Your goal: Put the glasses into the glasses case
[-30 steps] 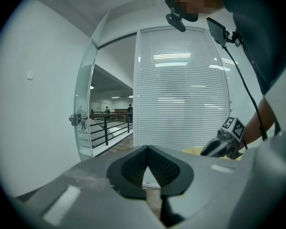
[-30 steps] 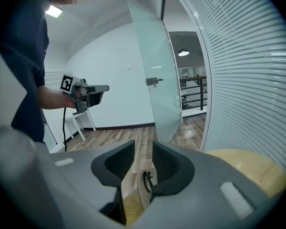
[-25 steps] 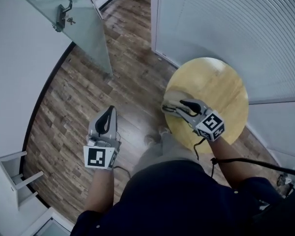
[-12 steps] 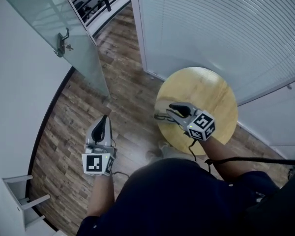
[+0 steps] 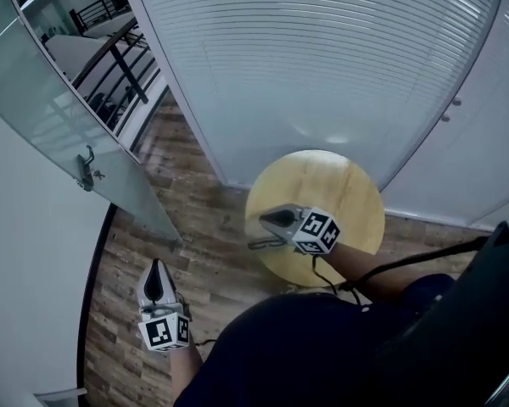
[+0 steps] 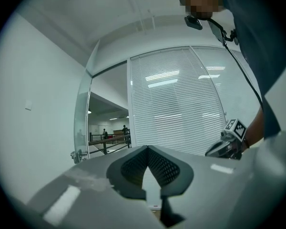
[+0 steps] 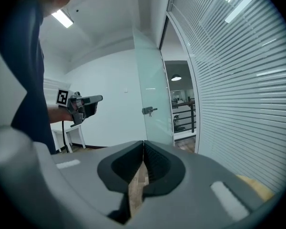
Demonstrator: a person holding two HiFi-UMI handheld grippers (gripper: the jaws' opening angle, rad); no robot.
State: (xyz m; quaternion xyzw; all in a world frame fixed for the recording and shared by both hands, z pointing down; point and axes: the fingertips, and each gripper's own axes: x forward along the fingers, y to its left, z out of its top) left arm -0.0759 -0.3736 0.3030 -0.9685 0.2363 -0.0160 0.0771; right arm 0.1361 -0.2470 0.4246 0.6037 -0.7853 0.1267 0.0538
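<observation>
- The left tongs point(image 5: 156, 268) were held over the wooden floor point(image 5: 208, 227), beside a glass door point(image 5: 64, 134). Their jaws were closed, tips touching, with nothing between them.
- The right tongs point(image 5: 265, 220) were seen over the left edge of a round wooden bench point(image 5: 349, 195) and were pointed leftward, toward the glass door. Their jaws had just been closing and were shut, tips together, with nothing held.
- A wall of white slatted blinds point(image 5: 322, 58) was seen behind the bench.
- The glasses and the glasses case could not be made out in any view.
</observation>
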